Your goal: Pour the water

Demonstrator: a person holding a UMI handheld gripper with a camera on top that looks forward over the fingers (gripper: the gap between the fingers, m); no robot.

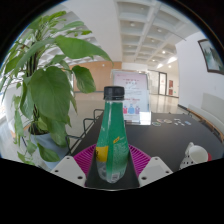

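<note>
You have a clear green bottle with a black cap and a yellow-and-green label, standing between magenta pads. At ten o'clock from it a green-leaved plant rises from a grey pot. At four o'clock sits a white cup on the black table.

view: on hand-held gripper | faces forward along fingers | close to table

A: What is the tall green bottle at lower centre made of?
B: Clear glossy plastic, with a dark matt cap and a shiny printed label.
A: And around it?
B: Matt magenta finger pads; waxy, smooth leaves on the potted plant, left; a dark, slightly reflective tabletop.
</note>
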